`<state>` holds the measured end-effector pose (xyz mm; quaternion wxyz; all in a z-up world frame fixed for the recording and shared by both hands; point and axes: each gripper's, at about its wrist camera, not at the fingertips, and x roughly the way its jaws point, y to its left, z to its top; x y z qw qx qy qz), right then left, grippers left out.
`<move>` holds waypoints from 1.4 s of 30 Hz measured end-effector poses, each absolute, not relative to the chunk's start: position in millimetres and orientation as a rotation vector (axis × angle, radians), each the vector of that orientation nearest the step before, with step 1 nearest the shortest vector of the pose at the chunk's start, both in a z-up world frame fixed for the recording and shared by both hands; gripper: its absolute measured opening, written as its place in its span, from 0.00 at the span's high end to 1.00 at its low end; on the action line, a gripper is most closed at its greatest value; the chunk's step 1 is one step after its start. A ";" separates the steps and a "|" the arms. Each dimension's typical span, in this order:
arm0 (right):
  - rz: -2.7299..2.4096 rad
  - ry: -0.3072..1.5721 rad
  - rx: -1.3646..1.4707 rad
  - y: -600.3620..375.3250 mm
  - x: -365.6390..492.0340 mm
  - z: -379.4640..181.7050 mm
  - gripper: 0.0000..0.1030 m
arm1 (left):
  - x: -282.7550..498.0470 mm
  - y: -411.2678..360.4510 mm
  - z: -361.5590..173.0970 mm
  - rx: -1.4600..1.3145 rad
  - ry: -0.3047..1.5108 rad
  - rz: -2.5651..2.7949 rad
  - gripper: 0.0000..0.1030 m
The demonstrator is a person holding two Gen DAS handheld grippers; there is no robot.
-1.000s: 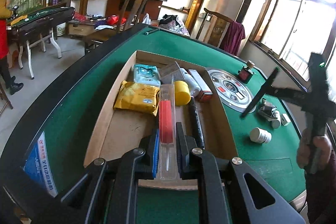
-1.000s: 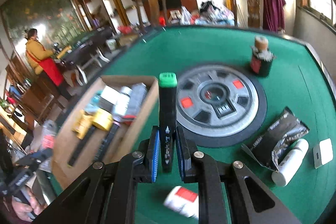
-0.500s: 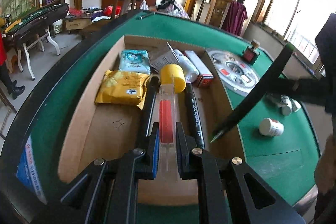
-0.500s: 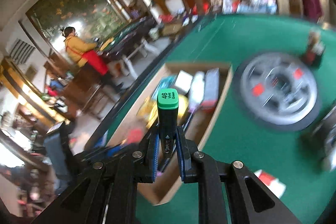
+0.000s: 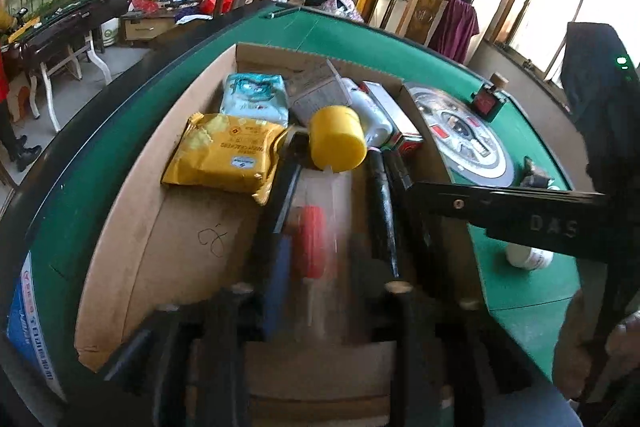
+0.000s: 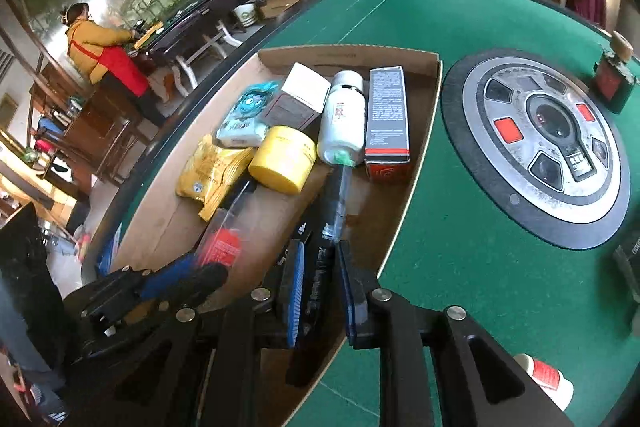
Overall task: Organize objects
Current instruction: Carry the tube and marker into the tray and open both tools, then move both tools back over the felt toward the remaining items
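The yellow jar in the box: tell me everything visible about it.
The yellow jar is a squat, opaque cylinder, plastic by its look, lying on its side inside the cardboard box. In the left wrist view its flat round end faces the camera. It lies next to the yellow packet and the white bottle, and a grey carton sits just behind it. Neither gripper touches it.

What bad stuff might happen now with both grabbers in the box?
1. The left hand-held gripper and right hand-held gripper sit close together over the cardboard box; they might bump.
2. The marker has its green cap against the white bottle; pushing further could shove the bottle.
3. The yellow jar lies on its side and may roll if nudged.
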<state>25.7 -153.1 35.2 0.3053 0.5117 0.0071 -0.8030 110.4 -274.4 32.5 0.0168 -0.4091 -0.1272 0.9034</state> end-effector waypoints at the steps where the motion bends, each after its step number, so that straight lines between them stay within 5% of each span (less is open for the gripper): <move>1: -2.126 0.010 1.358 -152.2 25.3 36.6 0.77 | 113.6 -272.2 36.2 -1.246 -0.391 2.808 0.45; 8: -2.202 -0.066 1.278 -119.4 35.2 70.5 0.37 | 136.3 -265.1 69.6 -1.105 -0.404 2.834 0.29; 15: -2.424 0.069 1.236 -46.3 39.3 145.7 0.26 | 158.0 -251.2 114.3 -0.974 -0.425 2.788 0.21; 18: -2.635 0.146 0.972 -1.3 62.7 206.0 0.24 | 161.3 -234.0 128.9 -0.931 -0.393 2.756 0.17; 20: -2.812 0.209 0.727 26.3 87.7 235.0 0.03 | 161.3 -213.7 138.2 -0.903 -0.337 2.726 0.13; 21: -2.865 0.208 0.617 38.1 97.3 242.9 0.00 | 160.6 -204.4 140.8 -0.899 -0.311 2.711 0.12; 23: -2.928 0.094 0.568 68.9 103.0 241.0 0.00 | 158.6 -186.9 142.9 -0.907 -0.269 2.683 0.11; 27: -2.846 -0.212 0.948 112.2 67.2 177.4 0.00 | 148.9 -145.1 132.2 -0.997 -0.140 2.628 0.10; 33: -2.828 -0.241 1.038 129.8 46.3 104.1 0.00 | 135.6 -103.2 96.7 -1.113 0.076 2.577 0.10; 42: -2.914 -0.373 1.034 176.5 27.4 74.8 0.00 | 94.5 -82.6 58.3 -1.294 0.096 2.541 0.10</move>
